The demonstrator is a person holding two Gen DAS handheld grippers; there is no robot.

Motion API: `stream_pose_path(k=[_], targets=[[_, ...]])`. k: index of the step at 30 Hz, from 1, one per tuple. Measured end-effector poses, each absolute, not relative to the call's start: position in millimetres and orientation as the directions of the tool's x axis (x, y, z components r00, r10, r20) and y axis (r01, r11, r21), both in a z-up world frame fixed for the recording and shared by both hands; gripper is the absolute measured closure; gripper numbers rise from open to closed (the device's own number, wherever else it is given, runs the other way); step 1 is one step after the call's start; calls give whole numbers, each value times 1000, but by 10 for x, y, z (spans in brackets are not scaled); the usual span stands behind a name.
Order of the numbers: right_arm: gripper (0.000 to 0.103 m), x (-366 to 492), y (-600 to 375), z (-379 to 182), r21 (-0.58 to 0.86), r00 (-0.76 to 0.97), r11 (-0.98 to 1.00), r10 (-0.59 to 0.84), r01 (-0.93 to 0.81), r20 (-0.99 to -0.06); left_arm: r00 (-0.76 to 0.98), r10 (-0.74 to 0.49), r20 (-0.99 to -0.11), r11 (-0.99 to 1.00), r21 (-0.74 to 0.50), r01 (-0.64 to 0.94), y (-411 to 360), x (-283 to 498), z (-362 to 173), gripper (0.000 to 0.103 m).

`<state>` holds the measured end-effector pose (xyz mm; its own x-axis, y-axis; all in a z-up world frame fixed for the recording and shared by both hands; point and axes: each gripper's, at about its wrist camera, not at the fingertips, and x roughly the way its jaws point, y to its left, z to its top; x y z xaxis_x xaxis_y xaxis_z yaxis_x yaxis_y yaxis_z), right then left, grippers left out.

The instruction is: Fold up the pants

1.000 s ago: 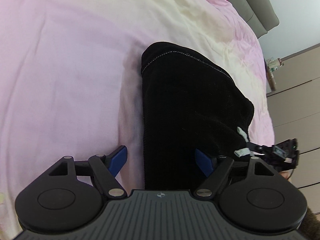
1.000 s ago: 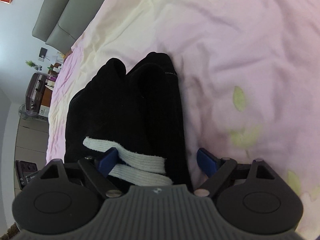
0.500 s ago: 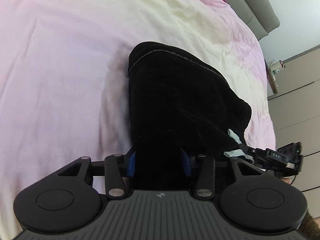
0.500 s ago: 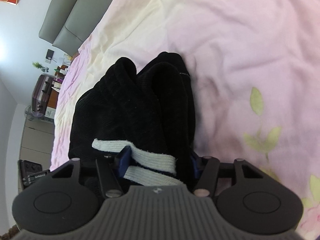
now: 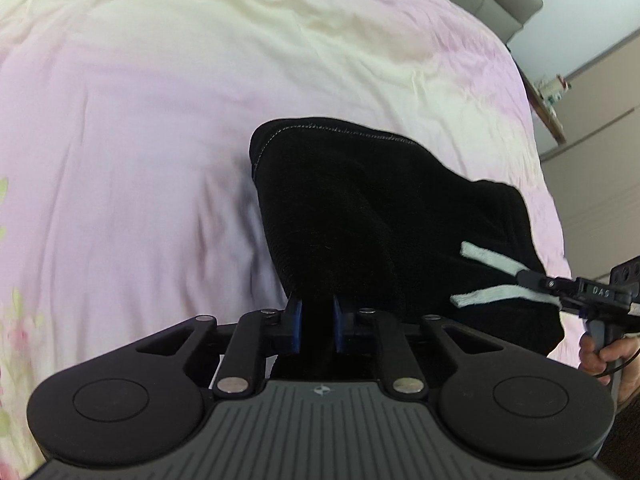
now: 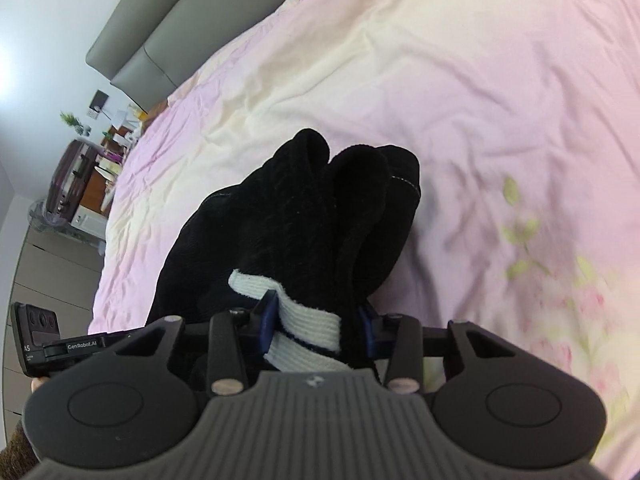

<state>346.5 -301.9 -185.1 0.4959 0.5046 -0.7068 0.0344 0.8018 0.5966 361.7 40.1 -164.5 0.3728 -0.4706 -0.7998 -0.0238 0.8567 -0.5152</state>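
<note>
A: Where do we have the black ribbed-knit pants (image 5: pixel 372 216)?

B: On the pink and cream bedspread (image 5: pixel 140 120), toward its near edge, bunched lengthwise with the hem end pointing at the grey headboard (image 6: pixel 160 28). We hold the near end at two places.

A: And our tongs?

B: The left gripper (image 5: pixel 316 330) has its blue pads pressed together on a thin fold of the black cloth. The right gripper (image 6: pixel 316 320) pinches a thicker bundle, with the white woven drawstring (image 6: pixel 304 316) caught between its pads (so that must be the waistband end, we think).

A: Why grip side by side?

B: We judge it keeps the waistband spread between us, so the cloth can be carried over evenly. The fold itself is not yet made.
</note>
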Motion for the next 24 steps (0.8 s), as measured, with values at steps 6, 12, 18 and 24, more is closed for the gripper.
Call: stream_pose_path(k=[6, 12, 18, 24], targets=[[66, 2830, -3191, -2076, 628, 513, 769, 495, 117, -701, 375, -421, -826, 881, -470, -45, 476, 3401, -1660, 76], [65, 2716, -3225, -2281, 644, 542, 748, 477, 163, -692, 417, -403, -815, 899, -439, 10, 336, 3574, -1544, 29], [63, 2757, -3277, -2363, 657, 530, 739, 501, 149, -684, 371, -480, -795, 850, -526, -25, 253, 3842, -1958, 24], [60, 2825, -3420, -2620, 698, 516, 697, 542, 164, -663, 336, -543, -770, 802, -594, -64, 260, 3937, -2282, 38]])
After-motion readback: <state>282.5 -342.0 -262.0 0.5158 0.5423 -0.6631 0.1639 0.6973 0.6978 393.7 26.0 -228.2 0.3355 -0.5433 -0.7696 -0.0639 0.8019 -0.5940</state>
